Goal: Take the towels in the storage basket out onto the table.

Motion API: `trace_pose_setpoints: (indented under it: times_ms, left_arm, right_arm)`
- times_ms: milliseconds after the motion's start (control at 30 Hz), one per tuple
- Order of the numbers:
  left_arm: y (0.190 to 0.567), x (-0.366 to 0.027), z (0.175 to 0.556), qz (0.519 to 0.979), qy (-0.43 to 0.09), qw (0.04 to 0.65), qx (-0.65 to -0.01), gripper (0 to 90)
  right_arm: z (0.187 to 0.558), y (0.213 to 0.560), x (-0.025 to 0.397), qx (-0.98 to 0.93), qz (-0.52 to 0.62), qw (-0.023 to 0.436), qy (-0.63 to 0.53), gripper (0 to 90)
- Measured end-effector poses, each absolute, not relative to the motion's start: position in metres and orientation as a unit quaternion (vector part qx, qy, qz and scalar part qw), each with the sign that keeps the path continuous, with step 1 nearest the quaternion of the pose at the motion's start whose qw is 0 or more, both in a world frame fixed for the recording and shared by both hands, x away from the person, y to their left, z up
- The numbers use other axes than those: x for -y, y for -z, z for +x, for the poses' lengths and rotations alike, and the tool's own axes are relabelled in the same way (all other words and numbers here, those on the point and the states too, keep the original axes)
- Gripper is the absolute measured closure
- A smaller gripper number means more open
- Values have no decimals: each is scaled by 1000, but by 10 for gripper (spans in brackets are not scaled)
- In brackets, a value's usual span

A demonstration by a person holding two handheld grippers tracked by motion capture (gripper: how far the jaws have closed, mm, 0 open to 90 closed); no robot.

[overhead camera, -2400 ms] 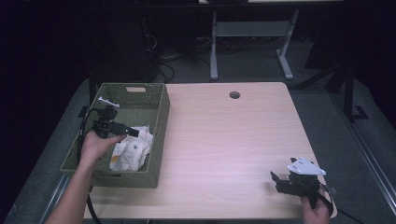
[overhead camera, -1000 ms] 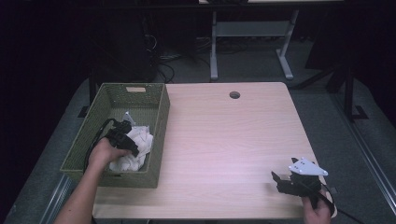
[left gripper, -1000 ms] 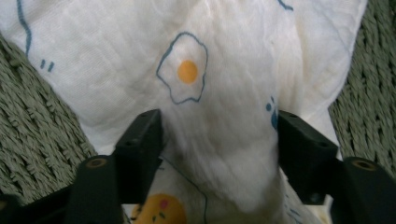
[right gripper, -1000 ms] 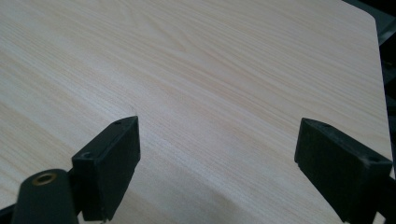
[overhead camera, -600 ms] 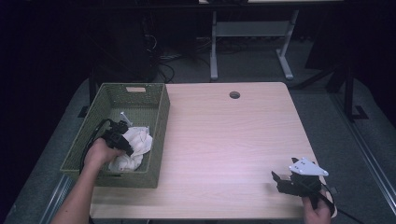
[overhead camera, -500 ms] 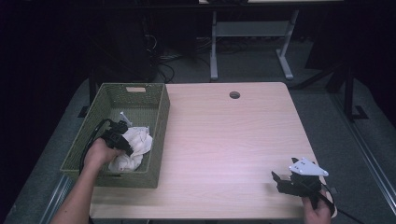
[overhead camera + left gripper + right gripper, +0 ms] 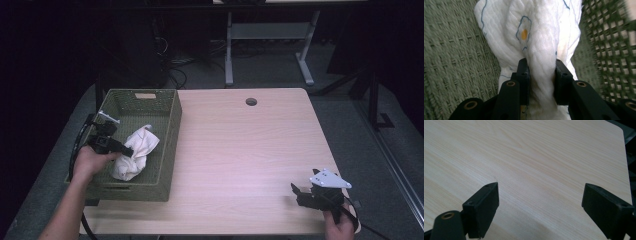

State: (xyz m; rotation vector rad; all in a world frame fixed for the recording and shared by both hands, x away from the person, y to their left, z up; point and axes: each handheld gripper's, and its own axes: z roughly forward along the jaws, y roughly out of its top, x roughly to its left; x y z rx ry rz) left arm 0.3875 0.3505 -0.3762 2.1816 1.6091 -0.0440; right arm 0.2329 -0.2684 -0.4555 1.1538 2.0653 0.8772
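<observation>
A crumpled white cloth (image 7: pixel 137 152) with blue outlines and a yellow spot lies in the green woven basket (image 7: pixel 170 125) at the table's left. My left gripper (image 7: pixel 127 151) reaches into the basket and is shut on a fold of the white cloth (image 7: pixel 541 50), which bulges between the two black jaws of the left gripper (image 7: pixel 541 75). My right gripper (image 7: pixel 296 191) rests near the table's front right corner. Its jaws stand wide apart over bare wood, and the right gripper (image 7: pixel 540 202) holds nothing.
The light wooden table (image 7: pixel 240 150) has a round cable hole (image 7: pixel 251 101) near its far edge. Beyond it stand a grey metal frame (image 7: pixel 265 45) and cables on a dark floor. The basket's walls enclose the cloth on all sides.
My left gripper moved down from the basket's far part onto the cloth and closed on it; the cloth has bunched and lifted slightly. The right gripper stayed in place.
</observation>
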Motion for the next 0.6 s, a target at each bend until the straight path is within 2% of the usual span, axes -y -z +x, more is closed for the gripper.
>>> trace_pose_setpoints:
  times_ms: [200,233,600]
  left_arm:
    - [358,-362,380,765,14,270,-584,703]
    - [352,-366,378,756,16,294,-584,703]
    - [326,-369,367,736,22,367,-568,702]
  right_arm:
    - [233,455,269,-779,435,305,-334,139]
    - [233,455,269,-779,434,306,-334,139]
    - [232,454,270,-779,434,307,-334,139]
